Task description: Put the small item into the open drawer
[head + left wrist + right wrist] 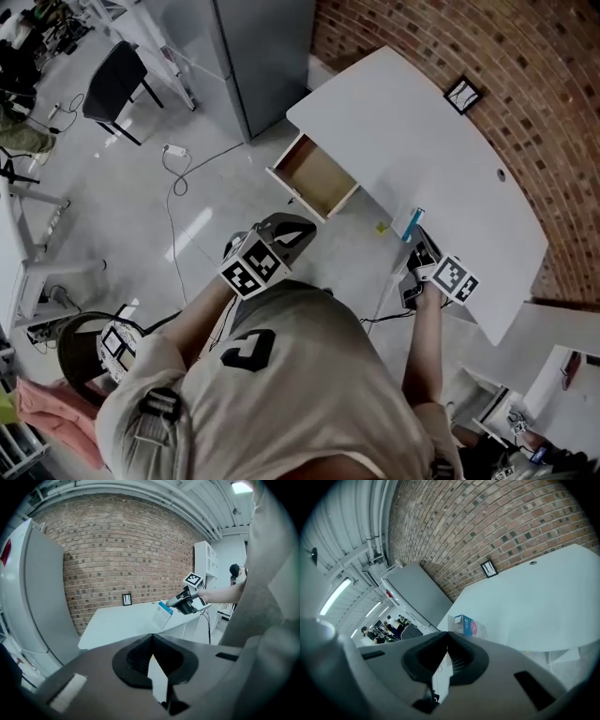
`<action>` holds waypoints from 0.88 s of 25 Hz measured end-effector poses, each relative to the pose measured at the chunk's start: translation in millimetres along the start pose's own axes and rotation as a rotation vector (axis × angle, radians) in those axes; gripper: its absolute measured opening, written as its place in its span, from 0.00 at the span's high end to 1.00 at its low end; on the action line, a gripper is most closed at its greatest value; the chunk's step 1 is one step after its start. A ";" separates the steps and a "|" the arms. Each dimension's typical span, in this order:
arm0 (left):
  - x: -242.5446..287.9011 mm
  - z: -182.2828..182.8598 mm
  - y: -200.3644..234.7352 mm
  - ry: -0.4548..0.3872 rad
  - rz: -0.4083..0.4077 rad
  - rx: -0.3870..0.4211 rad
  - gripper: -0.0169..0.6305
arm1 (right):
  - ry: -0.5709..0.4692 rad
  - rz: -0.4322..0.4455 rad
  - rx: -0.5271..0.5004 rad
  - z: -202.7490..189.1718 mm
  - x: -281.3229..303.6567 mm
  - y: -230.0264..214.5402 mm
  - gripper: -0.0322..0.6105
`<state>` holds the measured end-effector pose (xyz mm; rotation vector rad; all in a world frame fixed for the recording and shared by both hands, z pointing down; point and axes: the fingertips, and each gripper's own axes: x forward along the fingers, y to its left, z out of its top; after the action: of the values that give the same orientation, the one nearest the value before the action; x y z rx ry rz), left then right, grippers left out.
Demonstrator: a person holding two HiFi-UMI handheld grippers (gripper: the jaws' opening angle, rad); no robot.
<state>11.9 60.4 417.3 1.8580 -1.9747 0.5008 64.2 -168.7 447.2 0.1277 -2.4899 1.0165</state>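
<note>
The left gripper (294, 229), close to the person's body, has its jaws closed on nothing. The right gripper (418, 246) has its jaws pressed together on the edge of a small blue-topped carton (412, 223) and holds it tilted at the near edge of the white counter (422, 131). Further away, the wooden drawer (317, 178) stands open and empty. The pick-up seems done. Carrying the carton across to the drawer and releasing it there is left.
</note>
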 end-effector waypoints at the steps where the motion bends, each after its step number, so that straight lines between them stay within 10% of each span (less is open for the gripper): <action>1: -0.9 -0.1 4.8 -0.009 0.004 -0.004 0.97 | 0.003 -0.002 -0.007 1.1 2.8 3.3 0.94; 22: -56.4 -37.3 101.2 -0.062 0.021 -0.057 0.97 | 0.077 -0.029 -0.108 -15.4 84.0 88.9 0.94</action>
<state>-85.0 134.1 421.3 1.8406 -2.0281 0.3929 -27.4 -87.0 436.3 0.0890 -2.4591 0.8563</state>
